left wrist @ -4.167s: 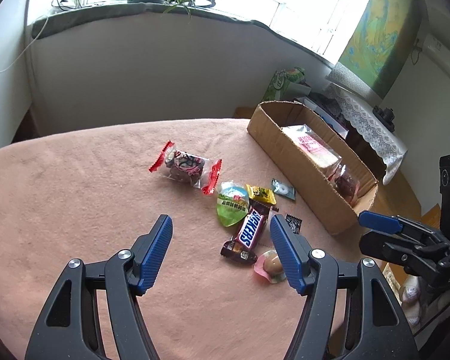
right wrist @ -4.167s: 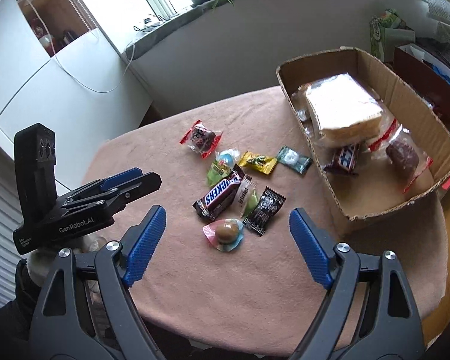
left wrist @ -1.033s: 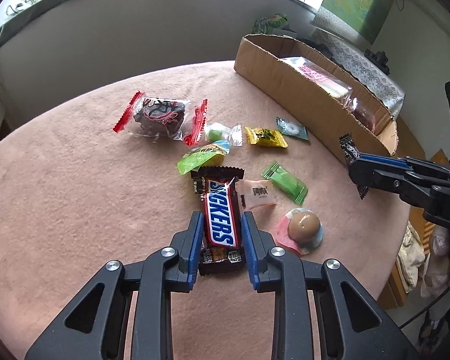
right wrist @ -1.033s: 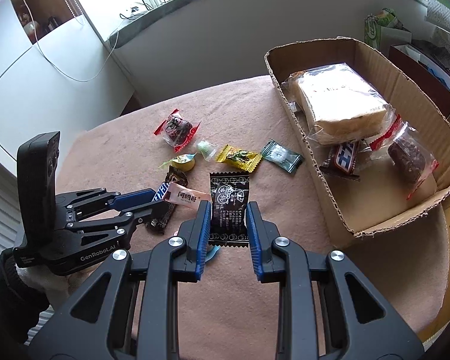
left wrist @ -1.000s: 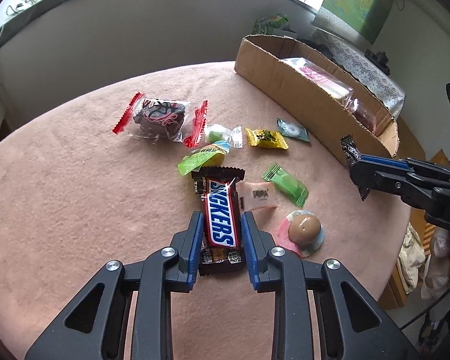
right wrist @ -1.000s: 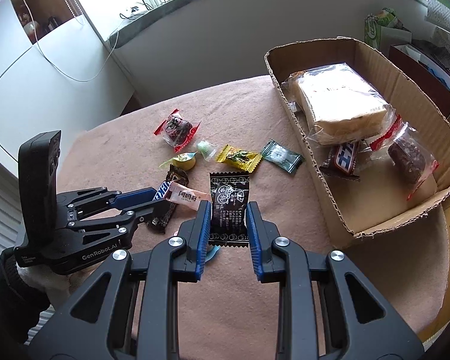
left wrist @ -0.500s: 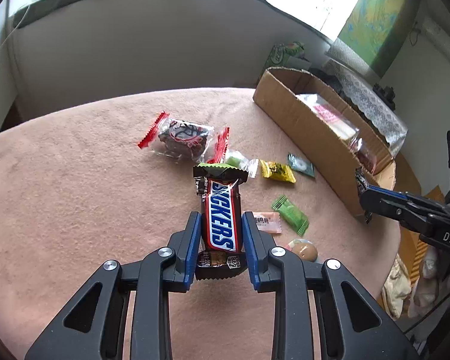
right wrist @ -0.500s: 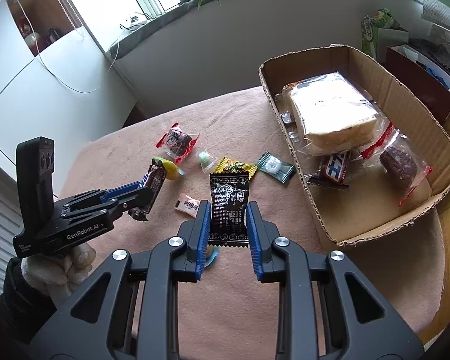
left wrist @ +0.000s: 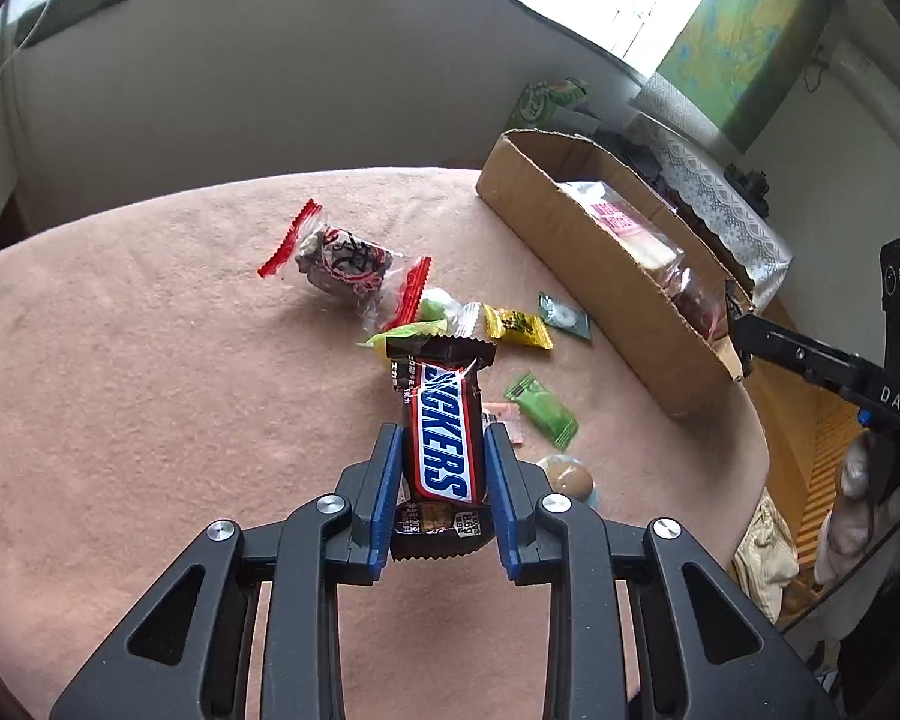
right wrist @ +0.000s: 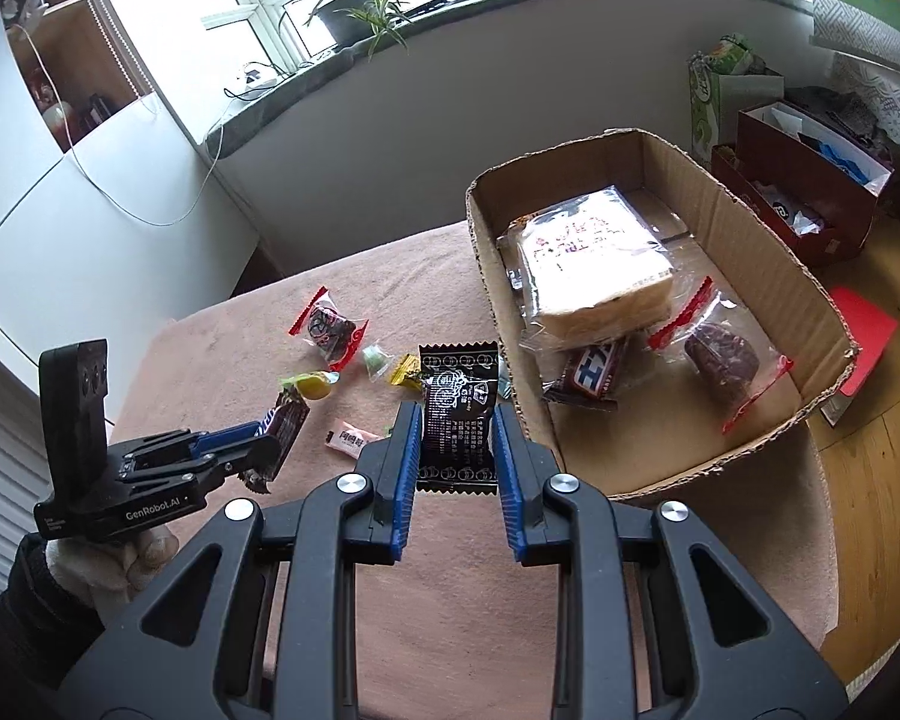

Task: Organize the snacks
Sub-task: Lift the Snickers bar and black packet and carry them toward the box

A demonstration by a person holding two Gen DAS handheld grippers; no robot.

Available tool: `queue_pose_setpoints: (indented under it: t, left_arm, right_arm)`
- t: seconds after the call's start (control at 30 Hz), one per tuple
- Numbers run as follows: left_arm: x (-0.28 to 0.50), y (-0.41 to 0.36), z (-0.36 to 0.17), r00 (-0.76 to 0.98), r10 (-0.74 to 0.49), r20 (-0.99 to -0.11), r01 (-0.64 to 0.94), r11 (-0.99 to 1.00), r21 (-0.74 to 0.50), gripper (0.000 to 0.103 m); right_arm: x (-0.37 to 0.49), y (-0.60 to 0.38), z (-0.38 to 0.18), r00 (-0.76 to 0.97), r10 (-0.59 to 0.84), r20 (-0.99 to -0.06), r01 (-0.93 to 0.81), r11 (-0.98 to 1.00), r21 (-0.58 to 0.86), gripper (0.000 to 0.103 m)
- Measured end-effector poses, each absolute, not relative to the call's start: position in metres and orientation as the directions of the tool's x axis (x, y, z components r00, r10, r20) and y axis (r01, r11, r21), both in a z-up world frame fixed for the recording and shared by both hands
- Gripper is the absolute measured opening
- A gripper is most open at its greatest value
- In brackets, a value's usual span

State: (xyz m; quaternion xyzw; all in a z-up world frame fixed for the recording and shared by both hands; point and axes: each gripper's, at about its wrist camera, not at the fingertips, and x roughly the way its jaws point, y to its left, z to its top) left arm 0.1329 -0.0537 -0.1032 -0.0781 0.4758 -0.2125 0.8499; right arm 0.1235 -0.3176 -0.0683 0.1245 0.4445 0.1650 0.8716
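Observation:
My left gripper (left wrist: pixel 443 450) is shut on a Snickers bar (left wrist: pixel 444 426) and holds it above the pink tablecloth (left wrist: pixel 150 390). My right gripper (right wrist: pixel 457 426) is shut on a black candy packet (right wrist: pixel 459 414), held above the table near the left wall of the cardboard box (right wrist: pixel 762 252). The box (left wrist: pixel 576 252) holds a wrapped sandwich (right wrist: pixel 588 258), a small Snickers (right wrist: pixel 594 372) and a brown cake in a red-edged wrapper (right wrist: pixel 720 354). The left gripper with its bar also shows in the right wrist view (right wrist: pixel 264 441).
Loose snacks lie on the cloth: a red-edged cake packet (left wrist: pixel 345 264), a yellow candy (left wrist: pixel 516 327), a dark green candy (left wrist: pixel 564 315), a light green packet (left wrist: pixel 540 411), a pink packet (left wrist: pixel 507 417) and a round chocolate (left wrist: pixel 567 474). A red box (right wrist: pixel 804 180) stands beyond the table.
Both grippers have risen off the cloth with their snacks. The right gripper has moved toward the box with the black packet.

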Motion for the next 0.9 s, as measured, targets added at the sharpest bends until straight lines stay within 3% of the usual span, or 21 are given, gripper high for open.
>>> queue_pose_setpoints:
  t: [0.37,0.47,0.9]
  left_arm:
    - [0.091,-0.064,-0.123,0.346,-0.444,-0.826,0.314,0.885,-0.345,0.026]
    - [0.09,-0.063,-0.126,0.294,-0.516,-0.805,0.279,0.851,-0.444,0.026]
    - [0.101,-0.103,-0.077,0.396,-0.528,-0.751,0.381,0.839,-0.389,0.026]
  right_arm:
    - [0.122,-0.337,-0.073,0.556,0.398,-0.73,-0.157,0.912,0.378,0.025]
    - [0.122,-0.34,-0.076,0.55,0.401,-0.732,-0.15,0.91,0.385,0.025]
    - [0.123,-0.363,-0.069,0.57,0.377,-0.73,-0.132,0.919,0.371,0.025]
